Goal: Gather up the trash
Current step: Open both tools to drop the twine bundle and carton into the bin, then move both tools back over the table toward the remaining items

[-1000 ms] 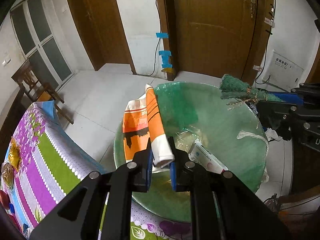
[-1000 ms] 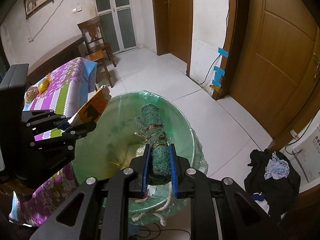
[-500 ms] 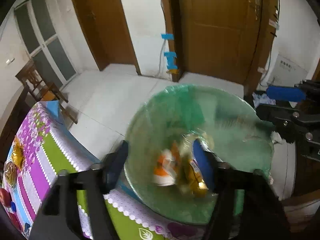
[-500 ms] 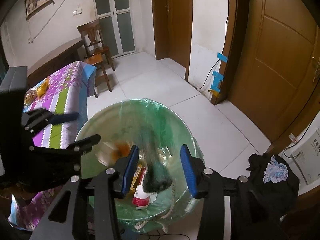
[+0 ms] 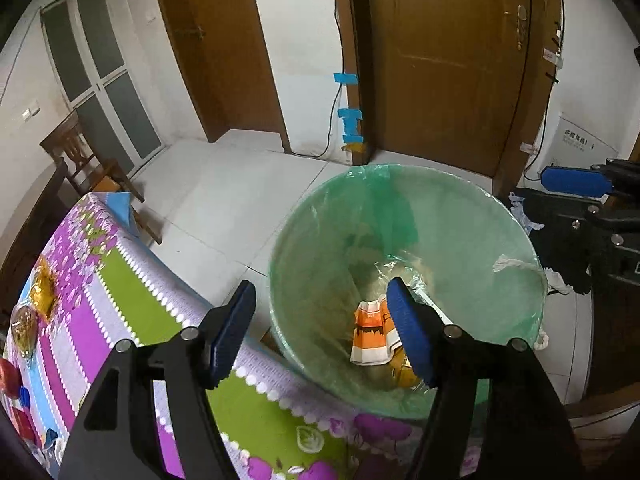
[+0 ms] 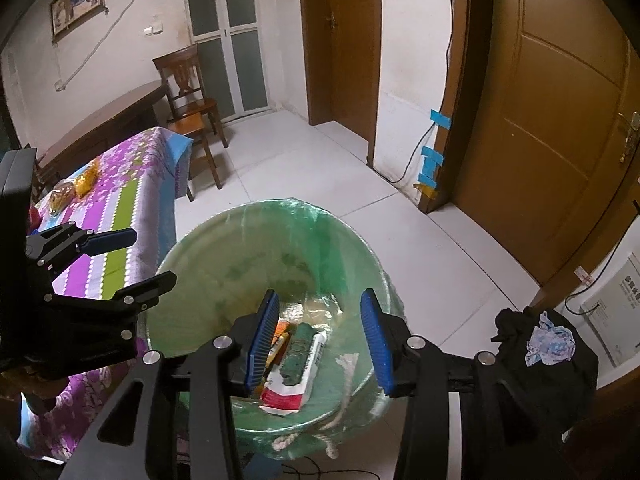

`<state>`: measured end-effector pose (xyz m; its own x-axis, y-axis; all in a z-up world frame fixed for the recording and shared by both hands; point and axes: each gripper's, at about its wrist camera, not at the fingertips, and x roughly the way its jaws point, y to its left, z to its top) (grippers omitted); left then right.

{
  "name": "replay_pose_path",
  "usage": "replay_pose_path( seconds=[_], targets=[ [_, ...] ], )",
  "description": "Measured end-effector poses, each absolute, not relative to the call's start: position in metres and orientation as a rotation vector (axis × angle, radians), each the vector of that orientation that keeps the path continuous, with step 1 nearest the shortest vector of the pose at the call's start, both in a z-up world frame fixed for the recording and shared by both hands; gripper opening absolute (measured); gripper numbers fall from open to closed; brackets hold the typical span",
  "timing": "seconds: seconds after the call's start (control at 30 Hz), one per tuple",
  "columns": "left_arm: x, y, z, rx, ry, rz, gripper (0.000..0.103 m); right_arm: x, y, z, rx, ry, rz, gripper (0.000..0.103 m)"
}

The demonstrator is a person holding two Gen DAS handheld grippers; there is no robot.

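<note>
Down at the bottom of the green-lined trash bin (image 6: pixel 240 248), the collected trash lies in a loose heap: an orange and white wrapper (image 5: pixel 370 332), a green scouring pad (image 6: pixel 296 354) resting on a red and white carton (image 6: pixel 288 388), and a bit of white cord (image 6: pixel 348 364) draped against the liner.

All of it looks light. The wrapper is thin and crinkly, probably slippery, best pinched across a flat folded edge. The pad seems soft and springy and would take a squeeze across its narrow middle. The carton looks stiffer and could crush if clamped hard.

Any trash left to collect is likely on the surface with the purple and green floral cloth (image 5: pixel 132 292); 2 gold-wrapped items (image 5: pixel 42 292) sit near its far end, though whether they count as trash is unclear.

Above the bin mouth, the left gripper (image 5: pixel 320 328) stands wide apart with nothing between its pads. The right gripper (image 6: pixel 320 338) is parted too, also empty, touching nothing.
</note>
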<state>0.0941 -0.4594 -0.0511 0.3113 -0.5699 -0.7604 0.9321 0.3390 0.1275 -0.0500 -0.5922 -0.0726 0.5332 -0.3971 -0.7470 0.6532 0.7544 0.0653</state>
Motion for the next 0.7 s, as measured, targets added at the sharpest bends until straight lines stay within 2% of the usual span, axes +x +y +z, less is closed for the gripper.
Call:
replay_pose_path(
  seconds=[0.17, 0.37, 0.7],
  targets=[
    [0.098, -0.442, -0.046, 0.613, 0.658, -1.047, 0.065, -0.046, -0.579, -0.067, 0.331, 0.748, -0.653, 0.044],
    [0.107, -0.405, -0.041, 0.589, 0.622, -0.951, 0.069, -0.044, -0.543, -0.049, 0.239, 0.596, -0.709, 0.046],
    [0.143, -0.308, -0.039, 0.465, 0.641, -0.747, 0.07, -0.005, -0.463, -0.04, 0.172, 0.432, -0.606, 0.048]
  ],
)
